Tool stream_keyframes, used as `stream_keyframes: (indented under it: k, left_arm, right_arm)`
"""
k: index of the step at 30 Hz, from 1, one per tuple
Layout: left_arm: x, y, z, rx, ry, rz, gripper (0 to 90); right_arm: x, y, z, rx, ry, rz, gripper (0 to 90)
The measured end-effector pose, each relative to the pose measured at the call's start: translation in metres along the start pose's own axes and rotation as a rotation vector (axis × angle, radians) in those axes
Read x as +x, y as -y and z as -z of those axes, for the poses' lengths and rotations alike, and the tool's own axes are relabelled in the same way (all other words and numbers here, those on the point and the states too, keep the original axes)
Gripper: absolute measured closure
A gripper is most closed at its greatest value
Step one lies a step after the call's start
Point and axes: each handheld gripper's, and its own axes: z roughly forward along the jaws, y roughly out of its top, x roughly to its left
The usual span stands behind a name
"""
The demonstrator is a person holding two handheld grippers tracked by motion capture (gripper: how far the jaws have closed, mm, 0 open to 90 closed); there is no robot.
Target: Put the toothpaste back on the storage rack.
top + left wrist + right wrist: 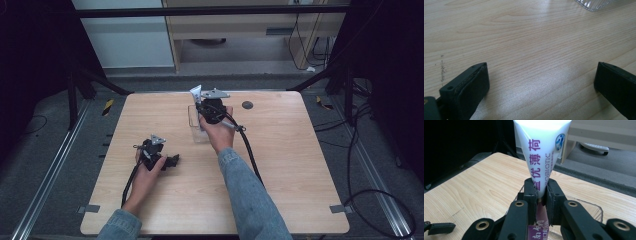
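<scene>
Pale wood-grain tabletop (280, 165) is seen w/ dark floor, cables and a light cabinet behind it. The right gripper (540, 195) is held over the far-centre of the table, jaws closed tight on a white soft plastic tube w/ purple lettering (541, 152), pinched low on its body where it narrows; the wide crimped end stands up above the jaws, and a purple lower part is seen below them. Directly beneath this gripper a clear ribbed plastic box (591, 208) is seen, open-topped; in the high view the tube (195, 91) appears just above it.

The left gripper (541, 82) is rested low near the table, nearer the person, jaws spread wide w/ nothing between, only bare wood. A corner of the clear box (594, 4) is seen ahead of it.

Risks, as judged: the tube is soft and tapered, so it could be squeezed out of the pinch or swung sideways. If released while tilted, the box rim could be struck and the tube tipped out. The light box isn't steadied by the left gripper, so it could be nudged or slid.
</scene>
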Motion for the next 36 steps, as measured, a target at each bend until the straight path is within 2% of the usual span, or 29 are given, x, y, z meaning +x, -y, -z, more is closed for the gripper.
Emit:
stream_keyframes:
  k: [29, 36]
  left_arm:
    - [0.0000, 0.0000, 0.0000, 0.000, 0.000, 0.000, 0.0]
    - [0.0000, 0.0000, 0.0000, 0.000, 0.000, 0.000, 0.0]
  right_arm:
    - [0.0010, 0.0073, -0.0039, 0.039, -0.007, 0.005, 80.4]
    - [0.0007, 0.0081, -0.0068, 0.065, -0.010, 0.003, 80.4]
